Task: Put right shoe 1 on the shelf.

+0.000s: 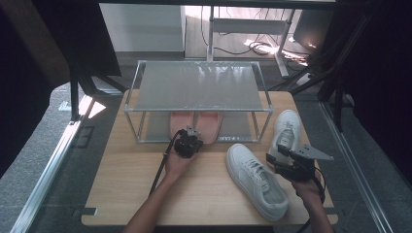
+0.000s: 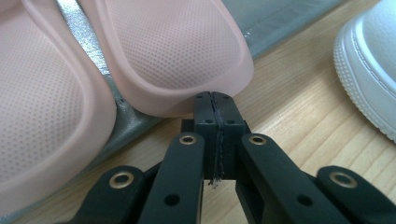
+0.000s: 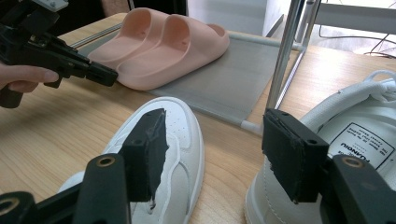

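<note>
Pink and softly moulded, the pair of foam slippers [image 1: 195, 127] already lies side by side on the lower grey shelf of the metal rack [image 1: 198, 87], heels toward us; we judge this half of the tidying done or nearly so. At left, our left gripper [image 1: 189, 141] has its jaws pressed flat together, empty, their tips touching the rounded, pin-dotted heel of the right-hand slipper [image 2: 177, 51] as if nudging it inward. Moving right, the first white sneaker [image 1: 257, 180] lies on the pale wooden table [image 1: 126, 184], laced, with a ribbed rubber sole. Our right gripper [image 3: 210, 154] hovers with jaws spread wide between this sneaker and the second white sneaker [image 3: 355, 135], gripping nothing. Both sneakers remain unshelved.
</note>
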`<state>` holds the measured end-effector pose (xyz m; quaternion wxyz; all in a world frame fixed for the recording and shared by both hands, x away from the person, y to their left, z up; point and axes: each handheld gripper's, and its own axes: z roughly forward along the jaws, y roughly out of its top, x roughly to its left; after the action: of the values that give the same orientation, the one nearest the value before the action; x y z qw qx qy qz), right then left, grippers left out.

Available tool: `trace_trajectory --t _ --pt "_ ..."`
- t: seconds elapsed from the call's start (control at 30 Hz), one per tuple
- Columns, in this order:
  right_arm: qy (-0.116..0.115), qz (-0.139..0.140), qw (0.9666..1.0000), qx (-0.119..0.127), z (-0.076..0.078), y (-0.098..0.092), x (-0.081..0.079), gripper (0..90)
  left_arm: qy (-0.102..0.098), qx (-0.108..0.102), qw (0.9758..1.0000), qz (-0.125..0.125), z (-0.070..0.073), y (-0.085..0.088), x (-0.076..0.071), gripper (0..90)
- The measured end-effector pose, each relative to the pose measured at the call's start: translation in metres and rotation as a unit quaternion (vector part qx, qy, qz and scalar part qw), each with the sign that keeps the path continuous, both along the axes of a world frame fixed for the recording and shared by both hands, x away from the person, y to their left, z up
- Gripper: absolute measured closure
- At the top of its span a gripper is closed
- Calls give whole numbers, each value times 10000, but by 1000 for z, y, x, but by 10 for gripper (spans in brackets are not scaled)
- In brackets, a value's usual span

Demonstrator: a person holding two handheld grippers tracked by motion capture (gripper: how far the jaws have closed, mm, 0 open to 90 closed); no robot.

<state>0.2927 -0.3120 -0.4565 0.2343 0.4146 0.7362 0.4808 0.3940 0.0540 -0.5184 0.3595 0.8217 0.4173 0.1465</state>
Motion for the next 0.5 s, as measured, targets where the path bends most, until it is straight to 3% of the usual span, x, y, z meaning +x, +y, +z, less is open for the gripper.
trace_trajectory --t 0.3,0.5 --pt "11 -4 10000 -1 -1 0 0 411 -10 -105 9998 173 -3 1 6 898" --pt "13 -9 10000 1 -1 0 0 411 -16 -35 9999 153 -1 -2 10 893"
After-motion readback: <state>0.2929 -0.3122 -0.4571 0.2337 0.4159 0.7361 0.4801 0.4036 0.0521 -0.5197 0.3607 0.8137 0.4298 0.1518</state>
